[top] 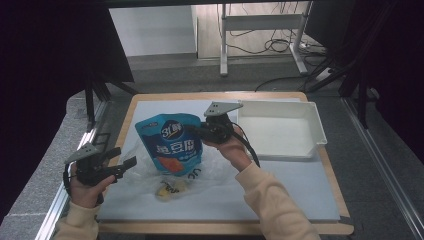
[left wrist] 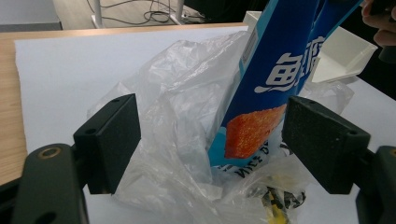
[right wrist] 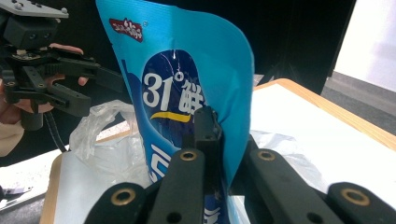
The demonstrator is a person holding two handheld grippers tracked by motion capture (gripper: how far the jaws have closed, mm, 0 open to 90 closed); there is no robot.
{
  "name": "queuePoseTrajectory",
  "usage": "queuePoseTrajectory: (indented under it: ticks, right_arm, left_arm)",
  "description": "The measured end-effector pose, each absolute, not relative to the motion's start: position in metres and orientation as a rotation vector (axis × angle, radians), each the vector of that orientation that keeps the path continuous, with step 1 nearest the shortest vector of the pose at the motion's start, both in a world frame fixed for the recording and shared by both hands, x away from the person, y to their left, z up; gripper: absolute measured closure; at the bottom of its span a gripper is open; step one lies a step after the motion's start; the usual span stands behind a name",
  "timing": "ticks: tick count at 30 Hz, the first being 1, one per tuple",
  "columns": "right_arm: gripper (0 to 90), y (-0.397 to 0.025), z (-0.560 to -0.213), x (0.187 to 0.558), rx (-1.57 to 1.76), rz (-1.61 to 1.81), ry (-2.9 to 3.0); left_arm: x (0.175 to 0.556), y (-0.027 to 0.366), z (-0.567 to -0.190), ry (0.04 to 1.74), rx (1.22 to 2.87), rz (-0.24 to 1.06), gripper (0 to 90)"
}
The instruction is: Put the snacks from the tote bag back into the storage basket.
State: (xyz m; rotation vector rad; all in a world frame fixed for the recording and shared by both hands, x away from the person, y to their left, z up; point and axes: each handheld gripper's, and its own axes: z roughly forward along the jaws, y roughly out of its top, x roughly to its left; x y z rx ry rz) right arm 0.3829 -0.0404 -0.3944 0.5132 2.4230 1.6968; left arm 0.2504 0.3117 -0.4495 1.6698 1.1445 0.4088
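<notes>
Scene: a person at a table [top: 320, 210] covered in pale sheeting, a two-jaw gripper in each hand.
Snack pouch [top: 171, 145]: blue foil, held upright over the middle of the table, its bottom end still down in a clear plastic bag [top: 210, 170].
Right gripper [top: 200, 131]: jaws pinched on the pouch's upper side edge.
Left gripper [top: 127, 161]: jaws apart, just beside the bag, holding nothing.
Handling: the pouch looks light and crinkly, its foil likely slick; the flat sealed edge seems the surest hold.
Bag: thin, limp film that would probably lift along with the pouch; best pinned at a loose fold.
White tray [top: 316, 131]: on the table's far right.
</notes>
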Motion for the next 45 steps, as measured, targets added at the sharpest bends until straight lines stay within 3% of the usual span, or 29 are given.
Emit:
queuePoseTrajectory:
  ticks: [45]
  right_arm:
    - [89.0,-0.028,-0.395,0.379,0.475,1.948,2.427]
  left_arm:
    - [0.252,0.312,-0.453,1.153,1.680,0.388,19.6]
